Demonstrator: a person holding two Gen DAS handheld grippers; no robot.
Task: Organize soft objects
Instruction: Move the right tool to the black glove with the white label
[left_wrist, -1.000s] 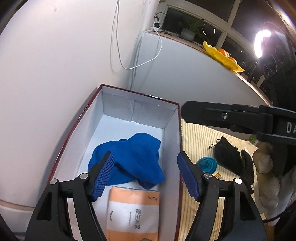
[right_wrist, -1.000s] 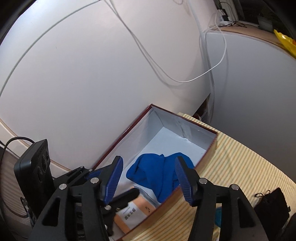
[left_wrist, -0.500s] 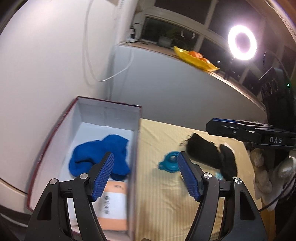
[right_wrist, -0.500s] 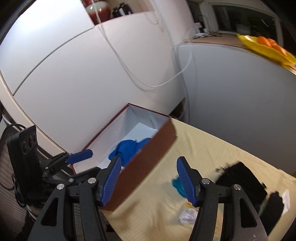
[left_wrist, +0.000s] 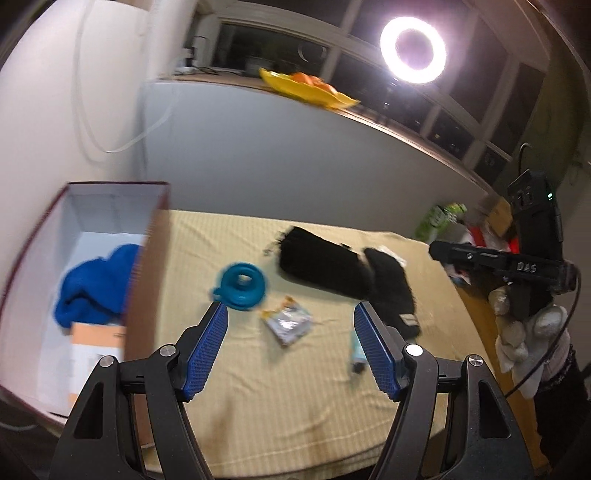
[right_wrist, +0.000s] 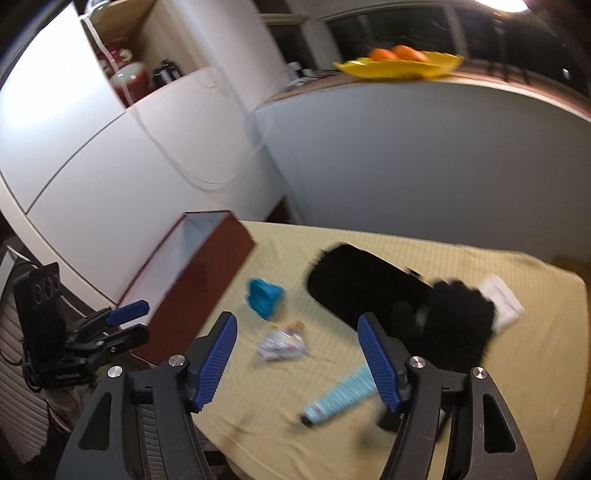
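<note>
Blue cloth: a towel (left_wrist: 94, 286) already lies inside the box (left_wrist: 146, 266), with an orange-and-white packet (left_wrist: 98, 341) at its near end.
Step in hand: judged as the reach for the next soft thing; both grippers are empty and face the spread on the tabletop (left_wrist: 295, 406).
Left gripper (left_wrist: 290, 345): fingers wide apart, nothing between them; in its own view a crumpled foil wrapper (left_wrist: 286, 323) sits just past the tips, towards 12 o'clock.
Right gripper (right_wrist: 297, 356): jaws opening, nothing between the pads; a gloved hand (left_wrist: 528, 332) carries it at the right edge of the left view.
Black pouch (right_wrist: 365, 291): flat on the yellow cloth, at about 1 o'clock from the right gripper, near but not touched.
Black glove (right_wrist: 458, 325): overlaps the pouch's right end, at about 2 o'clock, partly behind the right finger.
Other things: a teal cup (right_wrist: 264, 297) at 11 o'clock, the wrapper at 12 o'clock, a pale blue tube (right_wrist: 341, 397) just under the right finger, a white packet (right_wrist: 502, 299) beyond the glove.
Next move, as a judgement: carry the right gripper forward and down over the pouch or glove, straddle a raised fold and close; flat fabric may slip out or drag the tablecloth.
Box: at 10 o'clock from the right gripper, well apart from the black things.
</note>
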